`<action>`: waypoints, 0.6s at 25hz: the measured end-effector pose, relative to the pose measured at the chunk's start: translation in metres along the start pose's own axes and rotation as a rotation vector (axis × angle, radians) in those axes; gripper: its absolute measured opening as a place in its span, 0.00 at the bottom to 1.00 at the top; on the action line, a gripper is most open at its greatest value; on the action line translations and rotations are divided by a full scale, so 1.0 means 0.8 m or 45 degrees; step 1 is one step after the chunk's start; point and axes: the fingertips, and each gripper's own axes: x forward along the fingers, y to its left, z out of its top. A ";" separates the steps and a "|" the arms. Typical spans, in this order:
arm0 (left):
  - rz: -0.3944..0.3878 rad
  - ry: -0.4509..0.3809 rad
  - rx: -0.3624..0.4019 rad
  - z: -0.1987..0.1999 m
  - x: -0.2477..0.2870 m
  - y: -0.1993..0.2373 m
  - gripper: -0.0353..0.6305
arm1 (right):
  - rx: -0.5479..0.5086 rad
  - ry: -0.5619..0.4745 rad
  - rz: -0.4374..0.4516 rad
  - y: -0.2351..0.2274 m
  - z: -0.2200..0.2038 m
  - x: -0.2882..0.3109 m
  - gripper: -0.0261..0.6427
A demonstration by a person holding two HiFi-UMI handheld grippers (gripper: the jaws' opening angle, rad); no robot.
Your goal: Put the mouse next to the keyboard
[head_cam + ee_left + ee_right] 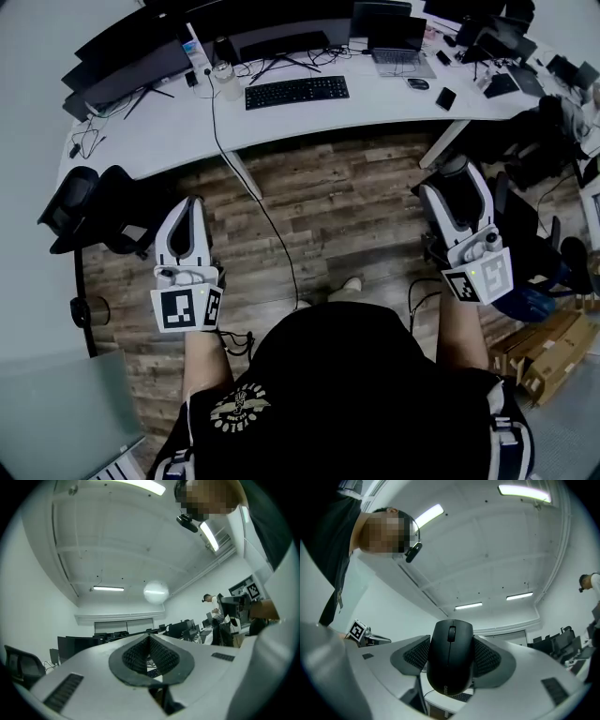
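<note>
Black ribbed pads (487,656) of the right gripper (457,183) press on both sides of the mouse (450,660), so this gripper is closed on a wide thing and its jaws stand far apart. The mouse is held by its flanks with the wheel and buttons facing the gripper's camera. I think this is because the sides give the pads a secure contact and leave the underside free for setting down. It is in the air, well apart from the keyboard (296,91), which lies on the white surface (375,105) beyond a strip of wooden floor (337,206). The left gripper (187,208) carries nothing. Its jaws are brought together at the tips, and it seems only to wait, since one gripper is enough for so light a thing.

Both forearms are bent at the elbow and kept near the body, one at each side of the chest. The marker cubes are toward the person and the jaws point forward and upward, which is why both gripper views look mostly at the ceiling. The right gripper reaches a little further forward in the head view. In my judgement the carrying is not near its end: the person must step to the surface, tip the right gripper down, and lay the mouse just beside the keyboard, probably at its right end where the surface looks bare
</note>
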 end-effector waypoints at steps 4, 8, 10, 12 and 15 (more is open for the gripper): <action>-0.041 -0.008 -0.030 -0.008 -0.014 0.001 0.06 | -0.030 0.014 -0.040 0.020 0.003 -0.011 0.47; -0.048 0.013 -0.057 -0.024 -0.026 0.006 0.06 | 0.001 0.028 -0.067 0.031 -0.006 -0.018 0.47; -0.041 0.029 -0.065 -0.033 -0.028 0.013 0.06 | 0.000 0.036 -0.063 0.034 -0.009 -0.012 0.47; -0.024 0.046 -0.073 -0.042 -0.027 0.023 0.06 | -0.001 0.043 -0.058 0.035 -0.015 -0.004 0.47; 0.004 0.071 -0.101 -0.055 -0.021 0.033 0.06 | 0.010 0.047 -0.046 0.031 -0.024 0.009 0.47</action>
